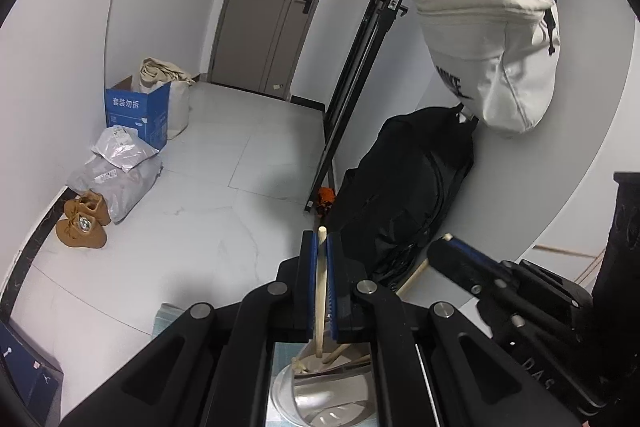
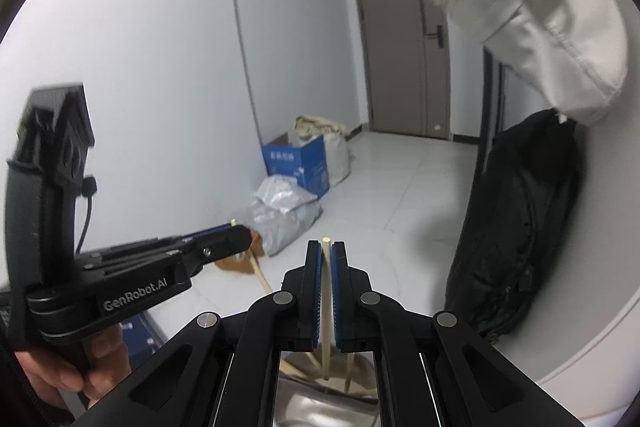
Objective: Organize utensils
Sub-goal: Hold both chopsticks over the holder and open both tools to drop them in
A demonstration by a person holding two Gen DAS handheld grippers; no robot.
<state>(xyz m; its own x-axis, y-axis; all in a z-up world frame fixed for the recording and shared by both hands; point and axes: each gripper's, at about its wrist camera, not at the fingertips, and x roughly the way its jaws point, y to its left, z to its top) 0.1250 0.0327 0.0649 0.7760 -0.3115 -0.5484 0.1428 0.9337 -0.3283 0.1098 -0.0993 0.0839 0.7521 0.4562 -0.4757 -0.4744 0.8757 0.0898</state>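
Observation:
My left gripper (image 1: 322, 247) is shut on a thin wooden chopstick (image 1: 320, 291) that stands nearly upright between its blue pads. Below it lies a shiny metal tray (image 1: 320, 403) holding more wooden sticks. My right gripper (image 1: 450, 242) reaches in from the right with a wooden stick end at its tip. In the right wrist view, the right gripper (image 2: 326, 251) is shut on another chopstick (image 2: 326, 307) above the metal tray (image 2: 320, 407). The left gripper (image 2: 239, 230) reaches in from the left, held by a hand (image 2: 52, 375), its chopstick (image 2: 260, 277) slanting down.
A white bag (image 1: 492, 47) hangs on the right wall over a black bag (image 1: 408, 187). A black frame post (image 1: 360, 75) leans beside them. A blue box (image 1: 136, 111), grey parcels (image 1: 116, 179) and brown shoes (image 1: 82, 223) sit along the left wall.

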